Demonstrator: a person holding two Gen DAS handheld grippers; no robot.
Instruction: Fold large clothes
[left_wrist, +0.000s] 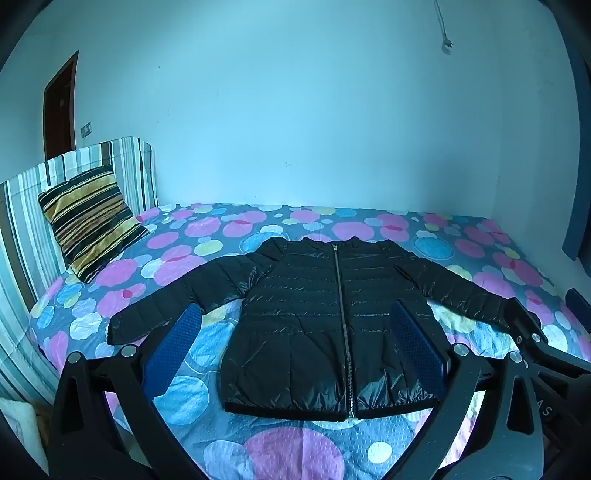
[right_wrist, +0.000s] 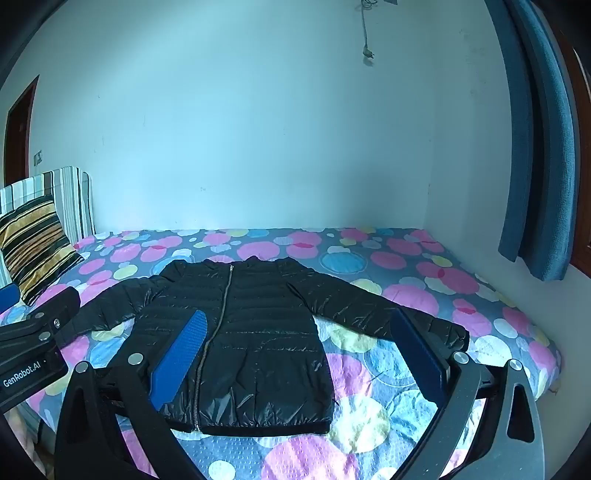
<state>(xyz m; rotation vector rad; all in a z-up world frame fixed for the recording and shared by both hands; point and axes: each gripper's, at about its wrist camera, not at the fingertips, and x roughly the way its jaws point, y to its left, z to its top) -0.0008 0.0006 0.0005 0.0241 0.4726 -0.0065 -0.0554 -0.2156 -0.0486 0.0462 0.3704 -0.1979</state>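
Note:
A black quilted puffer jacket (left_wrist: 314, 325) lies flat on the bed, front up, zipped, both sleeves spread out to the sides. It also shows in the right wrist view (right_wrist: 251, 332). My left gripper (left_wrist: 295, 339) is open and empty, held above the jacket's lower half, its blue pads (left_wrist: 173, 347) wide apart. My right gripper (right_wrist: 303, 350) is open and empty, above the jacket's right side and right sleeve. The right gripper's body shows at the right edge of the left wrist view (left_wrist: 535, 339). The left gripper's body shows at the left edge of the right wrist view (right_wrist: 33, 339).
The bed (left_wrist: 295, 443) has a sheet with pink, blue and yellow circles. A striped cushion (left_wrist: 88, 221) leans on a striped headboard (left_wrist: 22, 229) at the left. A wall runs behind the bed. A blue curtain (right_wrist: 535, 166) hangs at the right.

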